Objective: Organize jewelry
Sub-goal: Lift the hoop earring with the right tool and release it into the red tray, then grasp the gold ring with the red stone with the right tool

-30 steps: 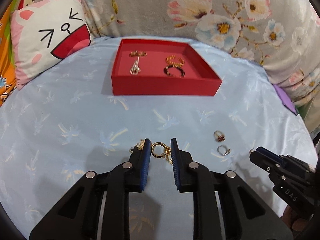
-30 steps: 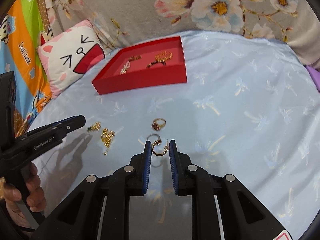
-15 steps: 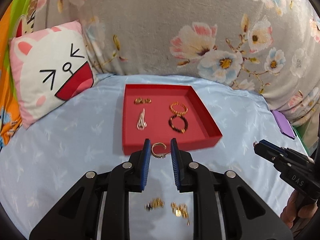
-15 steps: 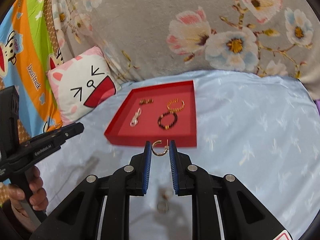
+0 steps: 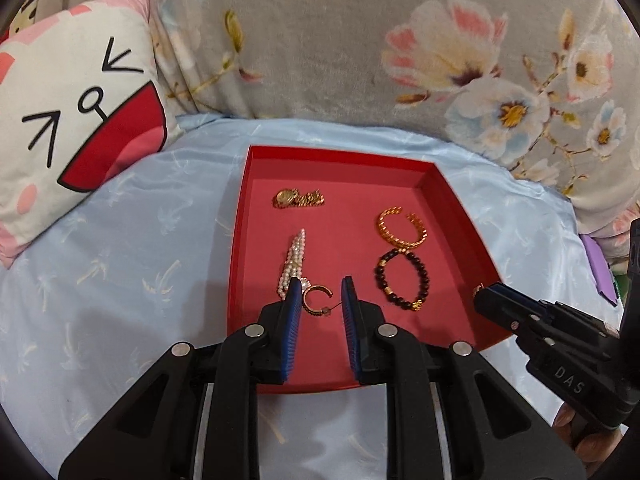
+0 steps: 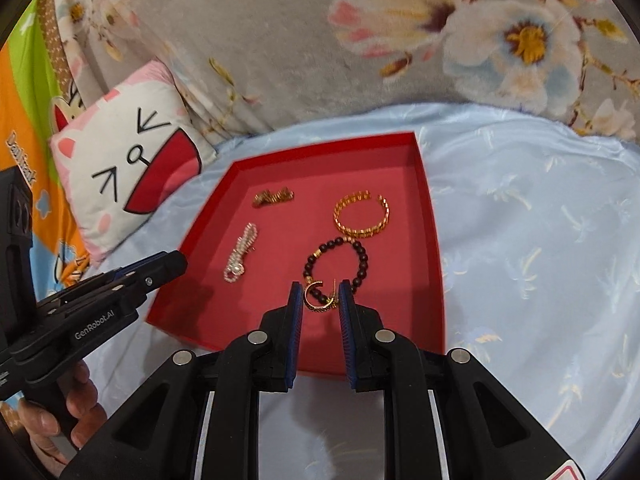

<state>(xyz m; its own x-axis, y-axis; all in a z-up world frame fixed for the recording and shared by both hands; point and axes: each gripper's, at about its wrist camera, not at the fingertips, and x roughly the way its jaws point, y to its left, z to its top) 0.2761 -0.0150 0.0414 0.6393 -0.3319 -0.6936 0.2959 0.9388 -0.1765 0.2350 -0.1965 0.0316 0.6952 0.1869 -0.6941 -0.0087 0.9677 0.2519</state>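
Left wrist: gripper [image 5: 320, 294] (tilted down) over tray [image 5: 452, 200]

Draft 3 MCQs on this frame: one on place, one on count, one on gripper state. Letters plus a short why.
1. Where does the dark bead bracelet lie?
A. in the red tray
B. on the blue sheet
C. on the cat pillow

2. How many pieces lie on the tray floor, not counting what the grippers carry?
A. two
B. four
C. six

3. What is between the pads of the left gripper?
A. nothing
B. a pearl strand
C. a gold hoop earring

Key: 1 A, it lies on the tray floor just nearer than the gold cuff. 2 B, gold chain piece, pearl strand, cuff, bead bracelet. 3 C, the hoop sits between the blue pads.
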